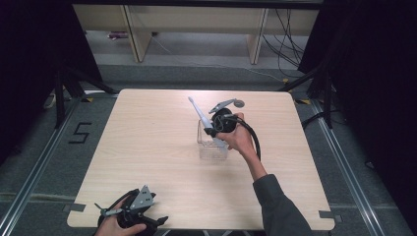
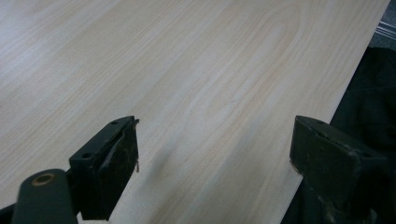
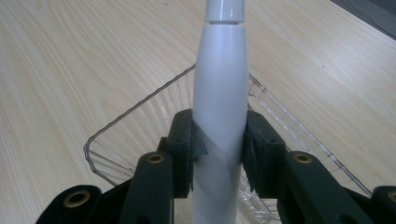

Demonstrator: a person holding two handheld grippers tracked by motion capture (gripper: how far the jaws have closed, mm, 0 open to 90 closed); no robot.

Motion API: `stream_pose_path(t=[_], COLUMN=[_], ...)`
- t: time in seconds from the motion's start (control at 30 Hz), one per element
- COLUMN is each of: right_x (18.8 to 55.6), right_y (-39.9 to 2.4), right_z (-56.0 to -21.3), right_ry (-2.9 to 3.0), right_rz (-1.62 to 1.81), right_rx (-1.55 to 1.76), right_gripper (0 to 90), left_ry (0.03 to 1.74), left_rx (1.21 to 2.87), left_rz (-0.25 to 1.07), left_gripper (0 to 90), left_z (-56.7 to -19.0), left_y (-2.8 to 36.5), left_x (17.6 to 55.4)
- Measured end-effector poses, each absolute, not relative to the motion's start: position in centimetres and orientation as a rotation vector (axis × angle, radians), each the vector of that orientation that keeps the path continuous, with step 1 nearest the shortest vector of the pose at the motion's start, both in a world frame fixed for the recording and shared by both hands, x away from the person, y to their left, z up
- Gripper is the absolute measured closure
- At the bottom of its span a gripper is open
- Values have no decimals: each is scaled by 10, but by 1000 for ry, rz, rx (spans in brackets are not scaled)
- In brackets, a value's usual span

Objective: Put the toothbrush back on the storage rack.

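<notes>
White electric toothbrush [image 3: 219, 93] is what I am gripping with the right gripper [image 3: 218, 149], whose fingers [image 3: 184, 144] are clamping the thick handle from both sides. In the right gripper view the handle is rising straight up between the two pads and narrowing toward a collar at the top edge. In the high view the toothbrush [image 1: 200, 116] is leaning up and away toward the far left, its thin head end pointing at the far side of the table [image 1: 147, 147], while its lower end is sitting down inside a clear plastic box [image 1: 212, 146].

That box [image 3: 140, 121] is standing near the middle of the table, slightly right of centre, and in the right gripper view its ribbed transparent walls are spreading out directly beneath and behind my jaws. The right gripper [image 1: 220, 127] is hovering just over the box's rim, with the person's hand wrapped around its body and the black cable looping off to the right along the forearm.

Well apart from all this, the left gripper [image 1: 129, 210] is resting at the near left edge of the table. Its fingers [image 2: 112, 163] are standing wide apart with nothing but bare wood grain between them, close to the table's edge.
</notes>
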State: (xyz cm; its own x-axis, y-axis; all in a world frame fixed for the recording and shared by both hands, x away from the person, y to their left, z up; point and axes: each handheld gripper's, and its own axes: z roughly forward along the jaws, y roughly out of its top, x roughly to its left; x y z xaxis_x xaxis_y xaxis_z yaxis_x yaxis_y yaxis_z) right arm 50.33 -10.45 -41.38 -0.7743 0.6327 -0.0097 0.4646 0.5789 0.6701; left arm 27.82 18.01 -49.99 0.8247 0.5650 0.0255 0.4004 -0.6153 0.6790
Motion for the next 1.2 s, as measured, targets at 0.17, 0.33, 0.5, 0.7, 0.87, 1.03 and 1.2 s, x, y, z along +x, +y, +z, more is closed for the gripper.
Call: stream_pose_path(t=[0.17, 0.33, 0.5, 0.7, 0.87, 1.03, 1.2], right_x=[505, 502, 504, 504, 507, 505, 507], right_y=[-102, -101, -100, -99, -99, -97, -96], right_z=[-416, -417, -419, -419, -421, -421, -424], right_ry=[2569, 2583, 2580, 2604, 2617, 2641, 2653], right_rz=[970, 941, 935, 901, 878, 816, 804], right_rx=[899, 966, 917, 962, 925, 1040, 1025], right_gripper=[665, 665, 665, 664, 664, 664, 663], left_ry=[703, 703, 704, 705, 702, 705, 704], left_rx=[2312, 2311, 2312, 2311, 2318, 2310, 2312], left_rz=[307, 307, 307, 306, 300, 306, 306], left_gripper=[148, 148, 148, 148, 148, 148, 148], left_z=[-500, -500, -500, -500, -500, -500, -500], left_y=[180, 180, 180, 180, 180, 180, 180], left_x=[278, 278, 278, 278, 278, 278, 278])
